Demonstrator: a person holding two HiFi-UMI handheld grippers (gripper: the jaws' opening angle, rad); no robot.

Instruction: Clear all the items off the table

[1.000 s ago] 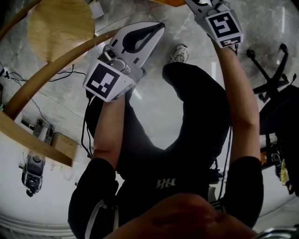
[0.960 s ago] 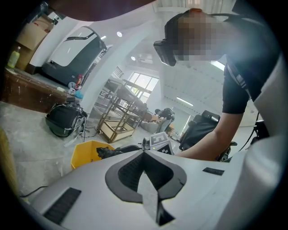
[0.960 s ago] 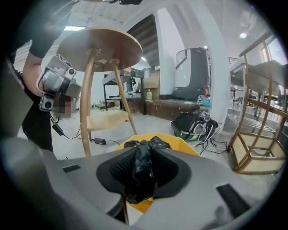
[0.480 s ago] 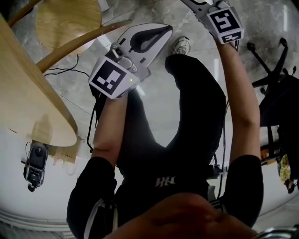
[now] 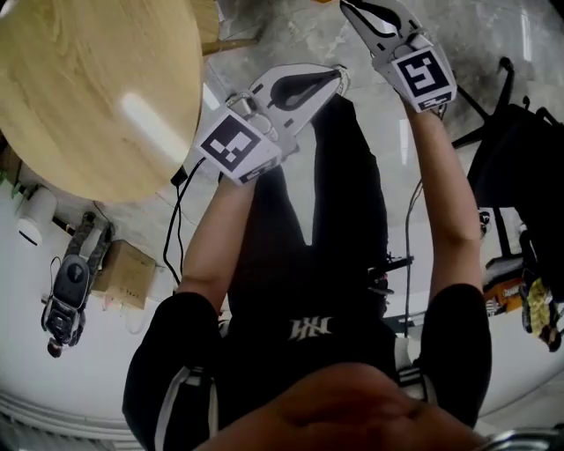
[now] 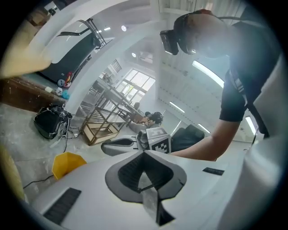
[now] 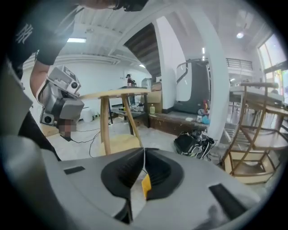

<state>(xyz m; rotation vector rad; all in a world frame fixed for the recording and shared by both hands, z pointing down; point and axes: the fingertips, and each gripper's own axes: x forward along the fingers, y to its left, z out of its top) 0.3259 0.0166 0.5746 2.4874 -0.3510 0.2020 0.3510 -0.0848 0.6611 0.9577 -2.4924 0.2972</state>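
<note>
The round wooden table [image 5: 88, 88] fills the upper left of the head view, and I see no items on the part of its top that shows. In the right gripper view the table [image 7: 118, 94] stands ahead on splayed legs. My left gripper [image 5: 333, 75] hangs over the person's black trousers, right of the table edge, its jaws together and empty. My right gripper [image 5: 351, 7] reaches to the top edge. Its jaws have just been closing and now meet with nothing gripped between the pads [image 7: 144, 155]. The left gripper view shows the right gripper [image 6: 135, 143] beside it.
A black office chair base [image 5: 502, 79] stands at the right. A cardboard box [image 5: 123, 273] and a grey device [image 5: 66, 299] lie on the floor under the table side. Farther off are a black bag [image 7: 193, 143], a wooden rack [image 7: 256, 134] and a yellow object [image 6: 67, 164].
Both grippers have risen. The tabletop, seen earlier as an edge at the left, now fills the upper left. The wooden stool and shoe have left the view.
</note>
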